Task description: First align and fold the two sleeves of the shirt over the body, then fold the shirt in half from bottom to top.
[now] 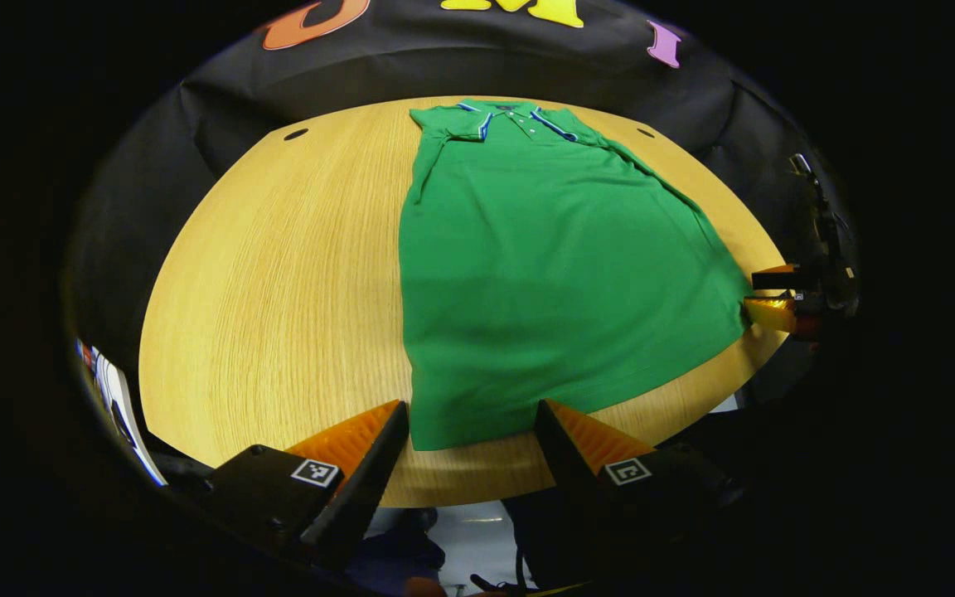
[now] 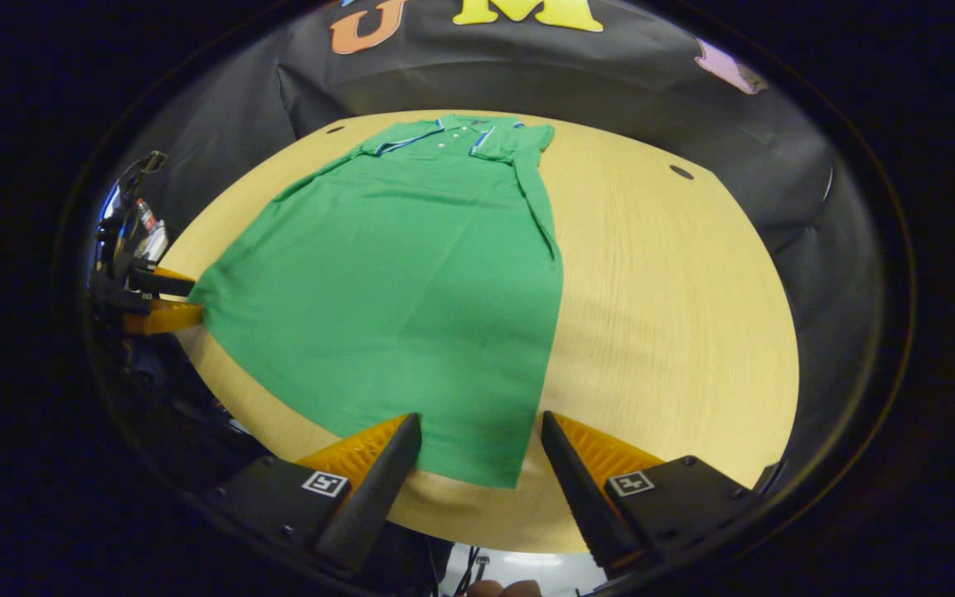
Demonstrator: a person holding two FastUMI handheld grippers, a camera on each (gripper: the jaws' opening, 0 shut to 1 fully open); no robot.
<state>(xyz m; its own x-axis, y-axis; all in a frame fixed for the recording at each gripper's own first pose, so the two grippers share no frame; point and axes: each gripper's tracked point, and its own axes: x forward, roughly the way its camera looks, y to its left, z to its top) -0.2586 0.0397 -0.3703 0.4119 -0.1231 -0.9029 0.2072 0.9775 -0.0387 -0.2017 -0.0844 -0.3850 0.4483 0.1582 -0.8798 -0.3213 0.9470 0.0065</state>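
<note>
A green polo shirt [image 1: 544, 274] [image 2: 411, 282] lies flat on the wooden table [image 1: 278, 290] [image 2: 668, 315], collar at the far end, hem toward me. Both sleeves look folded in along its sides. In the left gripper view, my left gripper [image 1: 471, 406] is open, and the hem's left corner lies between its fingers. My right gripper [image 2: 479, 417] is open too, astride the hem's right corner. Each view also catches the other gripper at the opposite hem corner, the right gripper [image 1: 768, 294] and the left gripper [image 2: 175, 300], jaws apart.
The black cloth wall [image 1: 461, 66] runs close behind the table's far edge. Small dark holes [image 1: 296, 133] [image 2: 681, 172] sit in the tabletop near the far corners. Bare wood lies to either side of the shirt. The table's near edge is just under both grippers.
</note>
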